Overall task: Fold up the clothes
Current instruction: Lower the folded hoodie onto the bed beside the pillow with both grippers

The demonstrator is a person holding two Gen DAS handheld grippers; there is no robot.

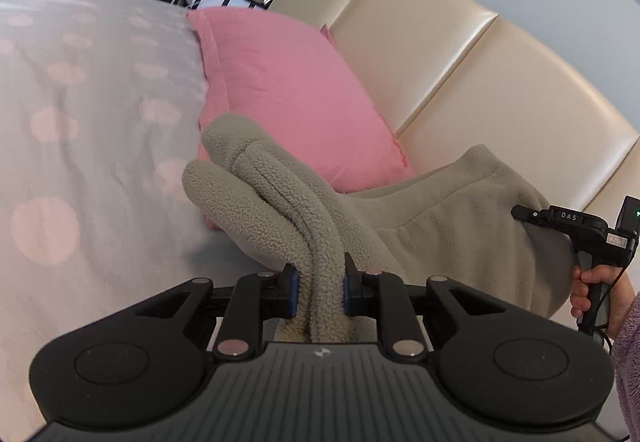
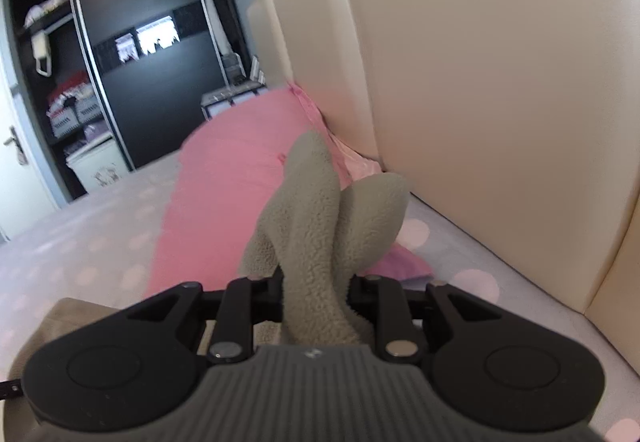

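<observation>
While held above the dotted bedspread (image 1: 80, 130), a grey fleece garment (image 1: 440, 226) is pinched by the left gripper (image 1: 319, 292). Another fold is clamped by the right gripper (image 2: 316, 298), beside a pink pillow (image 2: 224, 194).

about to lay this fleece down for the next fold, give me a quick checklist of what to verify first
1. Left gripper clamped on the grey fleece garment: ok, bunched fabric sits between its pads.
2. Right gripper clamped on the fleece: ok, a thick fold fills the jaws.
3. Fabric spanning both grippers: ok, the left wrist view shows it running across to the right one.
4. Edges aligned for a neat fold: cannot tell, the cloth is bunched at both grips.
5. Landing spot on the dotted bedspread: not ok, the pink pillow lies directly ahead.
6. Clearance from the cream headboard: cannot tell.
</observation>
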